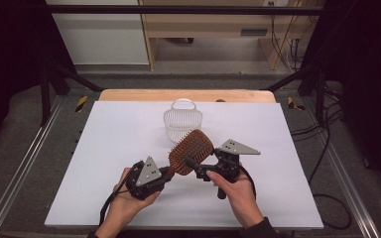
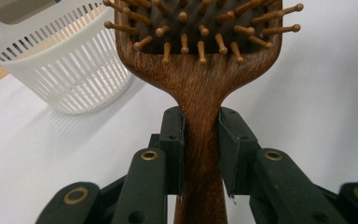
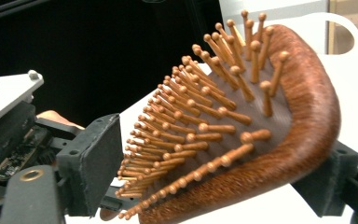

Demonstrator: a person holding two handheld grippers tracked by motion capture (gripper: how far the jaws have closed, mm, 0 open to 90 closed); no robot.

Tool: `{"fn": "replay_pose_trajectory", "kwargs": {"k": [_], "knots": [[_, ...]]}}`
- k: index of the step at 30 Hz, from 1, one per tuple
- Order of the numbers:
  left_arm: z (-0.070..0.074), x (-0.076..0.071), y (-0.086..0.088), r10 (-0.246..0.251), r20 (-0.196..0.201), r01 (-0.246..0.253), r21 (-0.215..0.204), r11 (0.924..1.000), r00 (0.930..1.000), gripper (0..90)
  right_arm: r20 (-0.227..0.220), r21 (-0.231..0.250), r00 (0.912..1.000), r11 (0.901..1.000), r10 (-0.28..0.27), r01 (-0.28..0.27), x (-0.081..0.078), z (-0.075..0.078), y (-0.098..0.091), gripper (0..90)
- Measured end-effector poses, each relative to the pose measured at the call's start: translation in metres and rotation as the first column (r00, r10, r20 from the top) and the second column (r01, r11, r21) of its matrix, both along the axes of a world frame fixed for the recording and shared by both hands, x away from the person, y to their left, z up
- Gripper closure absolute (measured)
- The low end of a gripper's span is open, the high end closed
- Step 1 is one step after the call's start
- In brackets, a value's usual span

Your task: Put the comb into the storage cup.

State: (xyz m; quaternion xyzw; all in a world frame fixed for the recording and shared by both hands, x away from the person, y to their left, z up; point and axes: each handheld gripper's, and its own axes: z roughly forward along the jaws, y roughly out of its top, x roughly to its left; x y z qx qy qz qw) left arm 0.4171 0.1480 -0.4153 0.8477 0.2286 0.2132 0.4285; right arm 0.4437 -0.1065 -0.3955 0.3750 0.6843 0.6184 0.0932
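Clamping the hairbrush handle, left claw.

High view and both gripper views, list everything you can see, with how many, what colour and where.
Wooden paddle hairbrush: one, brown with wooden pins, held above the sheet near its middle, handle toward the person.
Slotted plastic basket: one, white with a loop handle, upright on the sheet just beyond the brush.
Sheet: one, white, covering most of the table.
Table: one, light wood, its edge showing at the far side.
Left tongs: one, black, shut on the brush handle below the neck.
Right tongs: one, black, jaws on either side of the brush head, one on the pin side, one at the back, not yet pressing.
Hands: two, each holding one tongs at the near edge.
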Motion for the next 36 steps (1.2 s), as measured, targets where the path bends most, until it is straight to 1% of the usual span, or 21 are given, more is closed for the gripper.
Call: {"fn": "replay_pose_trajectory", "kwargs": {"k": [4,8,9,13,17,19,23,29,34,36], "knots": [[0.001,0.000,0.001,0.000,0.001,0.000,-0.006,1.0000,1.0000,72.9,0.000,0.002,1.0000,1.0000,0.002,-0.002,0.001,0.002,0.001,19.6],[0.001,0.001,0.001,-0.001,0.004,0.001,-0.010,0.9999,1.0000,72.9,-0.006,0.016,1.0000,0.9999,0.005,-0.004,0.002,0.003,0.000,21.0],[0.001,0.001,0.002,-0.001,0.005,0.001,-0.015,0.9999,1.0000,72.9,-0.012,0.026,0.9999,0.9996,0.005,-0.005,0.002,0.005,0.000,21.5],[0.002,0.001,0.002,-0.002,0.006,0.002,-0.026,0.9997,1.0000,72.9,-0.009,0.033,0.9999,0.9994,0.005,-0.005,0.003,0.006,0.000,22.3],[0.003,0.000,0.001,-0.011,0.021,0.012,-0.034,0.9994,0.9997,72.9,-0.009,0.047,0.9999,0.9989,0.008,-0.007,0.004,0.010,0.000,23.7],[0.004,0.000,0.000,-0.012,0.022,0.013,-0.042,0.9990,0.9997,72.9,-0.009,0.053,0.9999,0.9985,0.009,-0.009,0.005,0.011,0.000,24.2],[0.005,0.000,0.000,-0.012,0.023,0.013,-0.049,0.9987,0.9997,72.9,-0.008,0.063,1.0000,0.9980,0.004,-0.004,0.005,0.013,0.000,26.8],[0.005,0.000,-0.001,-0.023,0.032,0.025,-0.058,0.9980,0.9992,72.9,-0.015,0.095,0.9999,0.9955,0.005,-0.003,0.007,0.014,-0.001,30.1],[0.005,0.000,-0.001,-0.021,0.034,0.023,-0.064,0.9977,0.9992,72.9,-0.017,0.103,0.9998,0.9947,0.004,-0.002,0.008,0.015,-0.001,31.4],[0.004,0.000,-0.001,-0.019,0.037,0.022,-0.066,0.9976,0.9991,72.9,-0.019,0.110,0.9998,0.9940,0.004,-0.001,0.008,0.016,-0.001,33.3]]}}
